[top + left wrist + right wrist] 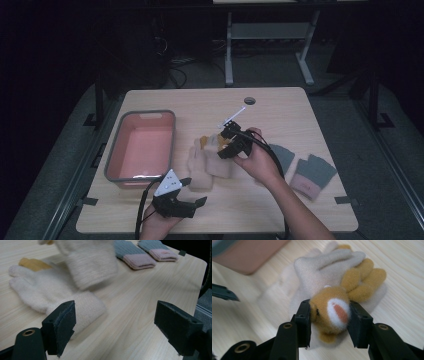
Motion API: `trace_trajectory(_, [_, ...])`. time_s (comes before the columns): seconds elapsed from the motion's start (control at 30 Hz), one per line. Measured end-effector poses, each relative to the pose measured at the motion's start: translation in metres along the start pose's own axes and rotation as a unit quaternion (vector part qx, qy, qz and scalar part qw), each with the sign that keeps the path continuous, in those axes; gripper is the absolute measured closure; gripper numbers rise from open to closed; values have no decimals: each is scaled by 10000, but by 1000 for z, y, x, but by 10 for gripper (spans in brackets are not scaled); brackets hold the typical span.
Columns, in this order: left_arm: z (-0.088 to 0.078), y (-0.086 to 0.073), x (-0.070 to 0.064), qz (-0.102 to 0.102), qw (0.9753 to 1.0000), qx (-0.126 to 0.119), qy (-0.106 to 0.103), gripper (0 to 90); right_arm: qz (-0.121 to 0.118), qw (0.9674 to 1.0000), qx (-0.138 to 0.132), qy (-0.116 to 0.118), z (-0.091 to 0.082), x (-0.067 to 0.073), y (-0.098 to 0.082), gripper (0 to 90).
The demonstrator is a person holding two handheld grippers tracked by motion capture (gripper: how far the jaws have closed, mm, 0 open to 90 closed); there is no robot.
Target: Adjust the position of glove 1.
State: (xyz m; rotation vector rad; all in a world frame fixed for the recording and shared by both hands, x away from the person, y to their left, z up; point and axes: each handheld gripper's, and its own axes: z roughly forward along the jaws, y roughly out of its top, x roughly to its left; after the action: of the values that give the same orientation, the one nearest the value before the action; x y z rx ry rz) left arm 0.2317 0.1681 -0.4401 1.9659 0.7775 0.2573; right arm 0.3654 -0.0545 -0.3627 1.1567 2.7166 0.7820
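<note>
Tabletop: right gripper [329, 317] clamping cream glove [329, 287]

A cream fleece glove with a tan animal face [332, 312] hangs lifted off the table, pinched at that face, cuff drooping. Its cream partner [50, 296] lies flat on the wood beneath, fingers spread, cuff toward the table's near edge.

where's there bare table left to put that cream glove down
Free: the far strip around the table's hole, and the near edge between the left gripper and the grey-pink gloves. The pink bin is empty too. Crowded: mid-table, around the cream gloves and the right gripper.
</note>
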Motion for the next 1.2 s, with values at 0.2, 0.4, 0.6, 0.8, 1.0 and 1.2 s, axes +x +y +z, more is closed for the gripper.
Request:
trace_trajectory(0.2, [-3,1,0,10,10000,-63,14,176,-222,9996,0,196,8,20,18,577])
trace_trajectory(0.4, [-4,1,0,-16,9999,-117,26,176,-300,9988,194,338,25,31,28,574])
trace_trajectory(0.6, [-4,1,2,-40,9999,-112,25,176,-279,9980,439,373,55,28,27,550])
trace_trajectory(0.8, [-5,1,4,-62,9999,-102,27,176,-257,9965,675,430,76,24,20,498])
trace_trajectory(1.0, [-5,1,4,-65,9999,-105,40,176,-298,9969,614,402,77,23,16,412])
trace_trajectory(1.2, [-5,1,5,-78,9999,-102,58,176,-286,9981,419,363,67,21,16,409])
